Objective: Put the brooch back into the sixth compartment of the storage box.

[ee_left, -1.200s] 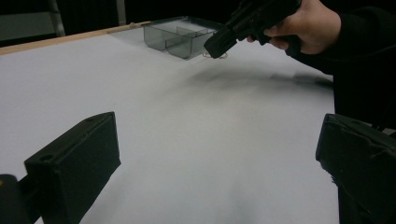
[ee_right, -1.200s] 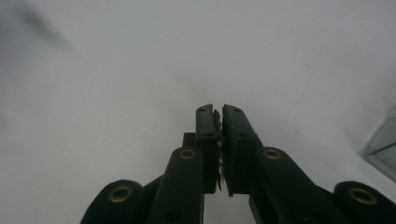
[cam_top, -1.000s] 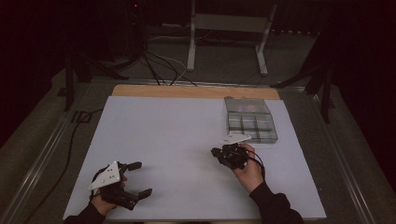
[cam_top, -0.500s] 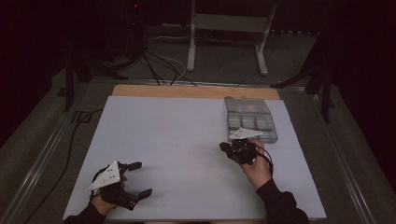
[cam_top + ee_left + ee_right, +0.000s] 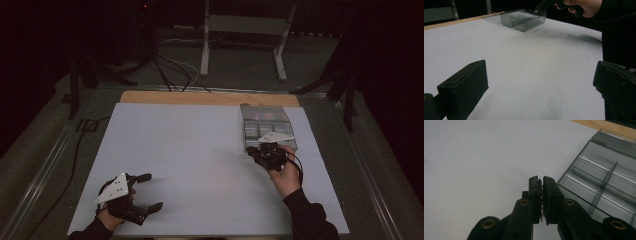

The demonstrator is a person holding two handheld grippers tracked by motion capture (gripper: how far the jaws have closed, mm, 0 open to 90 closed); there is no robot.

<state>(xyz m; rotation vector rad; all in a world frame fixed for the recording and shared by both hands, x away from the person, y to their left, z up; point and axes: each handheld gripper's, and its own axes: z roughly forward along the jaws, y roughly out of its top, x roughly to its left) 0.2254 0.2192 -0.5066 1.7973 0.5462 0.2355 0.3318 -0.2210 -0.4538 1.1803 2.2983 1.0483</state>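
My right gripper [image 5: 252, 152] hovers just in front of the near left corner of a clear compartment box [image 5: 266, 121]. Its jaws are shut on a small, thin, dark ragged piece [image 5: 541, 195], which shows as a sliver between the pads; I cannot tell what it is. In the right gripper view, the right gripper [image 5: 542, 180] points at the white sheet beside the box [image 5: 604, 177]. My left gripper [image 5: 150, 191] rests at the front left of the table, open, nothing between its jaws. In the left gripper view, the left gripper [image 5: 541, 82] faces the box [image 5: 524, 18] and the right gripper [image 5: 549, 3].
A white sheet [image 5: 190, 150] covers the table, with a wooden strip [image 5: 200, 98] along its far edge. Beyond the table are cables [image 5: 170, 70] and a metal stand [image 5: 245, 30] on the floor. The box sits at the back right.
The right hand has carried its shut gripper to the right and away from the person, up to the box's near edge. The left gripper has stayed where it was.
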